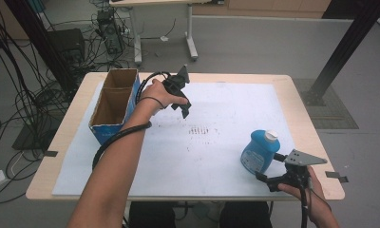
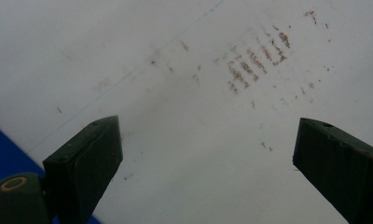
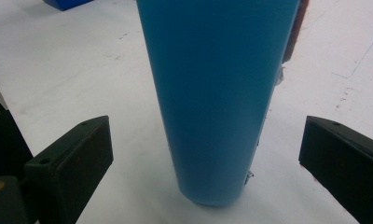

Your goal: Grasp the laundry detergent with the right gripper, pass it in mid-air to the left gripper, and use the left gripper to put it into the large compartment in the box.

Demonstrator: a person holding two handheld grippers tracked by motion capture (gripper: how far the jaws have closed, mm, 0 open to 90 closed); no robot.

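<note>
From up high, I'm holding my left gripper (image 1: 184,105) over the far left part of the white sheet (image 1: 216,142), right next to the open cardboard box with the blue sides (image 1: 113,104), and its cable is looping back along my forearm. My right gripper (image 1: 268,179) is sitting low at the near right edge of the table (image 1: 302,104), pointing at the blue bottle with the white cap (image 1: 260,151), which is standing on the sheet just in front of it.

In the left gripper view, the jaws are spread wide with nothing between them, and I'm looking down at bare sheet with a patch of brown scuff marks (image 2: 257,58). A sliver of the blue box is peeking in at the bottom left.

In the right gripper view, the jaws are wide open too, and the bottle's blue body (image 3: 217,93) is standing right between them, upright on the sheet, not touching either jaw.
</note>
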